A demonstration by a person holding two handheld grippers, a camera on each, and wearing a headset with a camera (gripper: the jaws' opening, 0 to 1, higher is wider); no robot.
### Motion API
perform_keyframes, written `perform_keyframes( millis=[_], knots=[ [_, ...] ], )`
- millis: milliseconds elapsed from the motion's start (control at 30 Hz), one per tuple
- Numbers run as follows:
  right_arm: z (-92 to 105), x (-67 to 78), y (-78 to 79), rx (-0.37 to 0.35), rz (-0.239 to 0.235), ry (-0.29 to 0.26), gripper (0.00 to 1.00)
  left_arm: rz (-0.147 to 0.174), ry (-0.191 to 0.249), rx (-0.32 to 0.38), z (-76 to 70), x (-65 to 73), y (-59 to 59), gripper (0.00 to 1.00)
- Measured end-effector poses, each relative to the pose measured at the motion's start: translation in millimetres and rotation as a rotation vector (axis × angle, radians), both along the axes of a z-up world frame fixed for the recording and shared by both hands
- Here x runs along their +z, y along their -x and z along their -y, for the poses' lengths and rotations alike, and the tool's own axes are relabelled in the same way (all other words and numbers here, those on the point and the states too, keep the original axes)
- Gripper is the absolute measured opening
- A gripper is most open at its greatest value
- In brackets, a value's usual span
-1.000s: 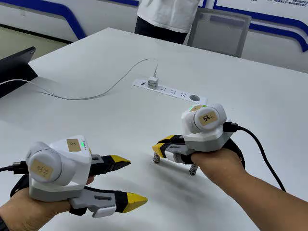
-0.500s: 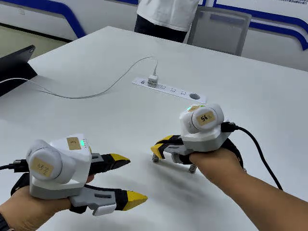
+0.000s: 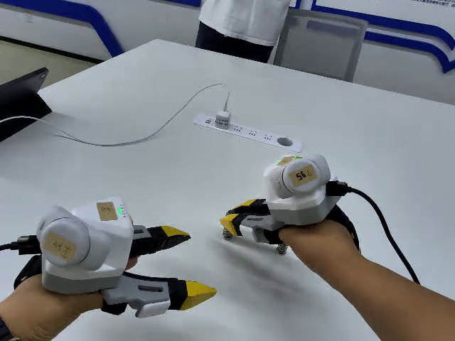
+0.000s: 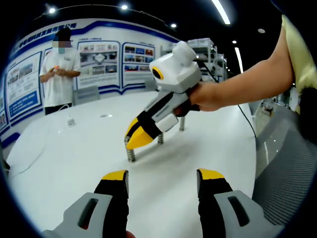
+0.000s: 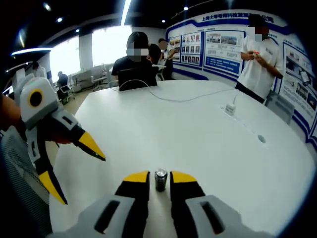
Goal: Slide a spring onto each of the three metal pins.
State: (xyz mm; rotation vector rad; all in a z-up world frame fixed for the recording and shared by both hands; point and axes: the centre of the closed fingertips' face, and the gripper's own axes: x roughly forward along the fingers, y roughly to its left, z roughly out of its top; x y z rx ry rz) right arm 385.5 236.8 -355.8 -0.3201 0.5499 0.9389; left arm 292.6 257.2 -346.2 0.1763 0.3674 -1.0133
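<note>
Here in the head view, the left hand-held gripper (image 3: 186, 261) hangs over the white table (image 3: 142, 177), jaws spread. In the left gripper view, the right hand-held gripper (image 4: 136, 139) touches a spring (image 4: 131, 154) standing on the table. In the right gripper view, its jaws sit close on both sides of that spring; I cannot tell if they squeeze it.

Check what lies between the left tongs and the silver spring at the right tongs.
Bare white tabletop from left tongs to silver coil spring, per the left gripper view.
</note>
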Motion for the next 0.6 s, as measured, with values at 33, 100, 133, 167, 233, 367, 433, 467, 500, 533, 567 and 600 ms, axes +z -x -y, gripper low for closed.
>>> perform_keyframes(
  millis=[33, 100, 133, 167, 233, 367, 433, 467, 500, 533, 567, 600],
  knots=[
    [0.6, 0.4, 0.4, -0.002, 0.000, -0.002, 0.17, 0.000, -0.001, 0.000, 0.1, -0.2, -0.2, 0.56],
    [2.2, 2.1, 1.2, -0.006, 0.005, -0.008, 0.18, -0.002, 0.000, -0.001, 1.0, -0.6, -0.5, 0.57],
    [2.8, 2.9, 1.5, -0.008, 0.007, -0.009, 0.18, -0.002, -0.001, -0.002, 1.4, -1.0, -0.5, 0.57],
    [3.2, 4.3, 2.0, -0.011, 0.009, -0.013, 0.18, -0.001, -0.002, -0.003, 1.9, -1.3, -0.6, 0.57],
    [4.5, 6.1, 2.5, -0.013, 0.014, -0.016, 0.19, -0.001, -0.001, -0.005, 2.6, -1.2, -0.9, 0.57],
    [7.9, 6.6, 6.5, -0.017, 0.016, -0.017, 0.20, 0.001, 0.000, -0.004, 2.8, -0.9, -1.7, 0.57],
    [9.7, 8.3, 10.0, -0.018, 0.021, -0.021, 0.21, 0.000, -0.001, -0.003, 2.4, -1.3, -1.8, 0.57],
    [10.2, 9.1, 11.5, -0.019, 0.022, -0.025, 0.21, 0.000, -0.001, -0.002, 2.2, -1.5, -1.9, 0.57],
    [11.0, 9.8, 13.7, -0.018, 0.026, -0.027, 0.21, -0.001, 0.000, -0.001, 1.9, -1.8, -2.2, 0.57],
    [11.7, 10.1, 15.2, -0.017, 0.028, -0.027, 0.21, -0.002, 0.001, 0.000, 1.8, -2.0, -2.5, 0.57],
    [12.8, 10.1, 17.4, -0.015, 0.032, -0.026, 0.21, -0.002, 0.000, 0.001, 1.7, -2.1, -2.7, 0.57],
    [14.0, 9.9, 18.7, -0.014, 0.035, -0.022, 0.21, -0.002, 0.000, 0.001, 1.7, -2.1, -2.7, 0.57]
  ],
)
